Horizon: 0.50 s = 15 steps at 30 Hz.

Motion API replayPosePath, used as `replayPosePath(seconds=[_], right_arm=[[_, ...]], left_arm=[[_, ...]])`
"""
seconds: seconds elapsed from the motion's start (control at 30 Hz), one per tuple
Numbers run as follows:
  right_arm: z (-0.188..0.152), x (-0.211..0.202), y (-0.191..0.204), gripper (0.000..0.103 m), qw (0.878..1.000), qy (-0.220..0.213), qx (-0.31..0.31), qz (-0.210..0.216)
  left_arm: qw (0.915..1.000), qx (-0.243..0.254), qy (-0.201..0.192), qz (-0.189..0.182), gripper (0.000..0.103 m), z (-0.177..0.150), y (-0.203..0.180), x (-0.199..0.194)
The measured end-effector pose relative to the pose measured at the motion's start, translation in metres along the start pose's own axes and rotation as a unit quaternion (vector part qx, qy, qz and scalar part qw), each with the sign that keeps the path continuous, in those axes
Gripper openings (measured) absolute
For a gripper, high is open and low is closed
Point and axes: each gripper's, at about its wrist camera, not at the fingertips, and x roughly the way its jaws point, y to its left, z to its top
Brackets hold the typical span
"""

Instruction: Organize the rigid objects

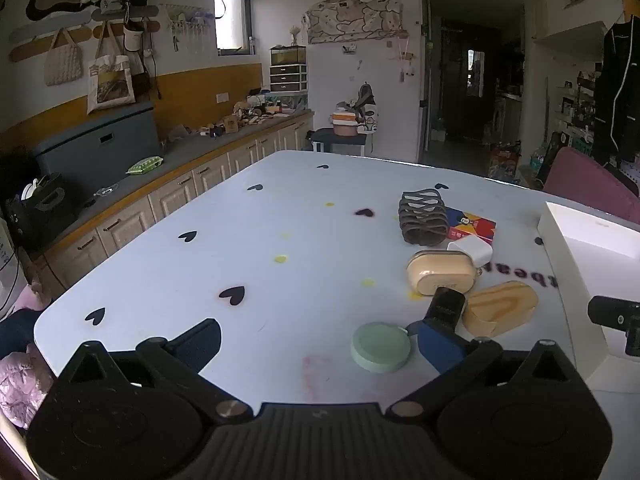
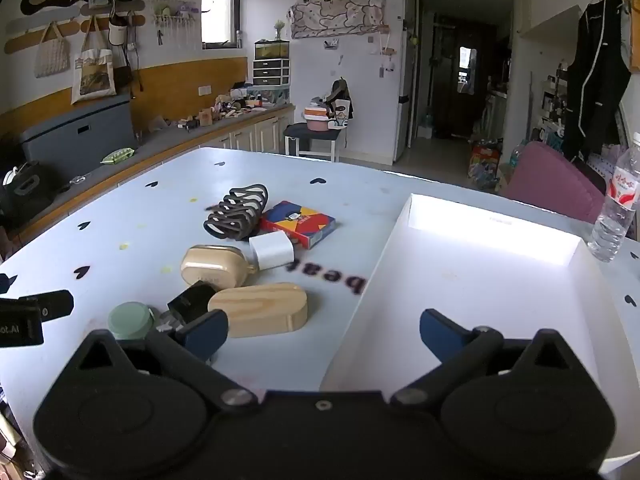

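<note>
both tongs gape wide, holding nothing. the left tongs (image 1: 320, 340) hover over the surface (image 1: 240, 280), green disc (image 1: 381, 346) between their tips; the right tongs (image 2: 324, 330) straddle the white box (image 2: 472, 280) wall, wooden block (image 2: 260, 310) just left.

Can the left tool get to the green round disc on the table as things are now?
Probably yes. The green round disc lies flat on the table, just ahead of the left tool, whose jaws stand open and empty. Nothing lies between them; only a small black box sits close beside the disc.
</note>
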Motion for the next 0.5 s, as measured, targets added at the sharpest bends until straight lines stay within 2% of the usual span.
replayPosePath(seconds=[0.5], right_arm=[[-0.0008, -0.0001, -0.0019, 0.103, 1.0, 0.0, 0.001, 0.001]], left_arm=[[1.0, 0.004, 0.0, 0.001, 0.103, -0.0005, -0.0004, 0.0002]])
